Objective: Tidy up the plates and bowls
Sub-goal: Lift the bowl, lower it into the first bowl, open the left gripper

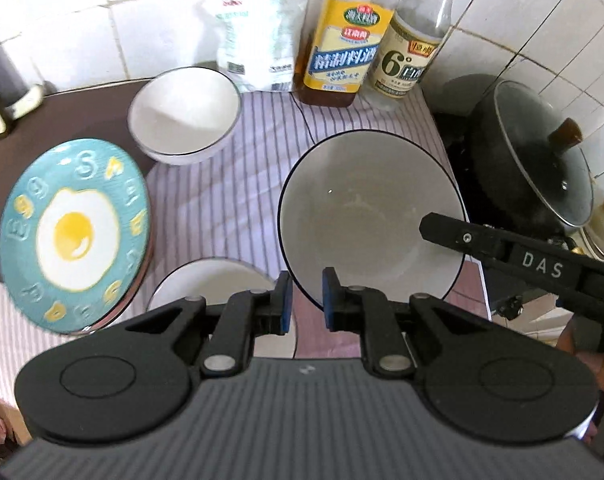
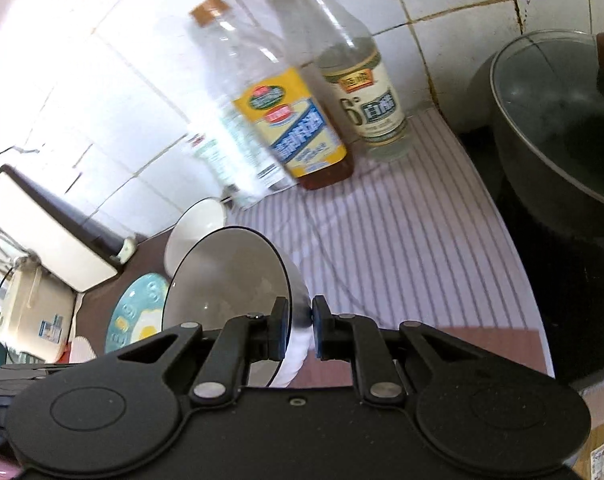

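Observation:
My right gripper (image 2: 300,330) is shut on the rim of a large white bowl with a dark rim (image 2: 229,280) and holds it tilted above the striped cloth; the bowl also shows in the left wrist view (image 1: 366,216) with the right gripper's finger (image 1: 454,236) on its right edge. My left gripper (image 1: 306,304) is open and empty, just in front of that bowl's near rim. A teal fried-egg plate (image 1: 75,232) sits at the left on another plate. A white bowl (image 1: 183,116) stands at the back. Another white bowl (image 1: 209,284) lies under my left fingers.
Two sauce bottles (image 1: 342,40) (image 1: 414,48) and a plastic bag (image 1: 253,40) stand against the tiled wall. A black pot with a glass lid (image 1: 534,152) sits on the stove at the right. A striped cloth (image 1: 221,200) covers the counter.

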{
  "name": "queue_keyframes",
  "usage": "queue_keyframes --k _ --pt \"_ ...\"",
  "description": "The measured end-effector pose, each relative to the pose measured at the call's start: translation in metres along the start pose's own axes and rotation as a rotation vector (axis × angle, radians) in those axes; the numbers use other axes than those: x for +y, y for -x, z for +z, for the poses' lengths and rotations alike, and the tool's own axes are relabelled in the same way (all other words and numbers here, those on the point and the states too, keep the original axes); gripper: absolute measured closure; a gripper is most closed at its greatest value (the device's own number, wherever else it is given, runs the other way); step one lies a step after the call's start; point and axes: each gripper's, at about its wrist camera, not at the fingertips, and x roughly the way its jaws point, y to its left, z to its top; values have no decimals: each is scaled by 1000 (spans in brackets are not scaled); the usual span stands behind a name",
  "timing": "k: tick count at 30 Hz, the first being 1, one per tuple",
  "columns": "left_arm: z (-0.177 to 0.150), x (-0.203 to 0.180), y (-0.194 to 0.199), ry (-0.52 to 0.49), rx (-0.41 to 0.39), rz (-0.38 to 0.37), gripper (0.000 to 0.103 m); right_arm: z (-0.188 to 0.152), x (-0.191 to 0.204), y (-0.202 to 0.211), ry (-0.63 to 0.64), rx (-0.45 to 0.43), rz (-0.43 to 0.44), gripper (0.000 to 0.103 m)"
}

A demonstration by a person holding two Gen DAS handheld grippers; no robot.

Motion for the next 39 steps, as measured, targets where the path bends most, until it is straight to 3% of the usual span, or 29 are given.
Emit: queue_keyframes --k 9,19,28,33,39 --pt "-44 26 50 9 -54 -9 90 -33 44 29 24 9 4 86" --pt "-74 61 58 43 -43 -11 90 -67 75 27 15 38 1 86" --pt "-99 91 53 70 -28 2 90 -95 98 13 56 42 2 86" --pt "-100 108 40 119 -17 -32 89 -95 106 -1 86 57 -19 86" --pt "-91 106 19 98 -12 -17 88 -86 110 -18 98 73 -62 86"
